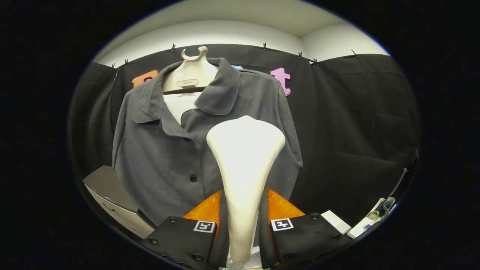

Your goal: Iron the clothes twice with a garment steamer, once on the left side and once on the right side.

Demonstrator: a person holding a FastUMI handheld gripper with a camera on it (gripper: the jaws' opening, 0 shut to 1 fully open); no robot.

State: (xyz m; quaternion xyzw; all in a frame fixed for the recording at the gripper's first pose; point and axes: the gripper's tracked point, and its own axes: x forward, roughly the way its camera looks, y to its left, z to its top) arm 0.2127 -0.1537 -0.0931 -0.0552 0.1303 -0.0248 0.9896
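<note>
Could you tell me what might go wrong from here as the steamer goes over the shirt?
The gripper is shut on the cream steamer head by its narrow neck, so it could twist or slip. The dark grey buttoned shirt hangs loosely on a cream hanger; pressure may swing it. The steamer could snag on the button.

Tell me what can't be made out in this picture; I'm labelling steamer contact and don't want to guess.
- Gripper view: whether the steamer head touches the grey shirt; its own back hides the steam face.
- Gripper view: the shirt's hem and lower buttons, covered by the gripper, shut on the steamer, and by a box.
- Gripper view: small items on the white surface to the right are too tiny and distorted to identify.
</note>
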